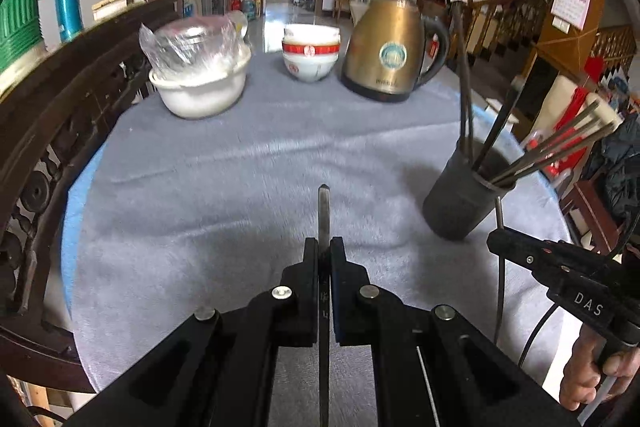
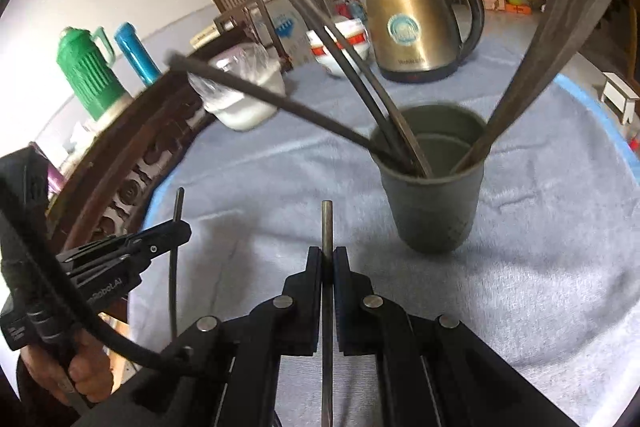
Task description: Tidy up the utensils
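Here the left gripper [image 1: 324, 247] is clamping a single dark chopstick [image 1: 324, 211] between its black jaws, the stick's tip poking forward above the grey cloth [image 1: 240, 167] that is covering the round table. The right gripper [image 2: 328, 255] is likewise pinching its own thin chopstick [image 2: 327, 223], which is running straight out past the fingertips and back down between the jaw plates. In the left wrist view the right gripper [image 1: 496, 239] is showing at the lower right edge, a hand [image 1: 592, 379] wrapping its handle and the stick it is gripping standing roughly upright; in the right wrist view the left gripper [image 2: 176, 227] is sitting at the lower left with a hand [image 2: 80, 371] under it. The dark cup [image 2: 434, 187] is standing on the cloth ahead and to the right of the right gripper, apart from both held sticks, and it is holding several more chopsticks [image 2: 360, 79] that are fanning out over its rim in different directions. Behind it a gold electric kettle [image 1: 388, 47] is sitting near the far edge, with stacked white bowls with red bands [image 1: 310, 55] just to its left and a white bowl holding crinkled clear plastic [image 1: 196, 71] further left. A green thermos [image 2: 88, 67] and a blue flask [image 2: 134, 53] are standing beyond the carved wooden chair back [image 1: 60, 115].
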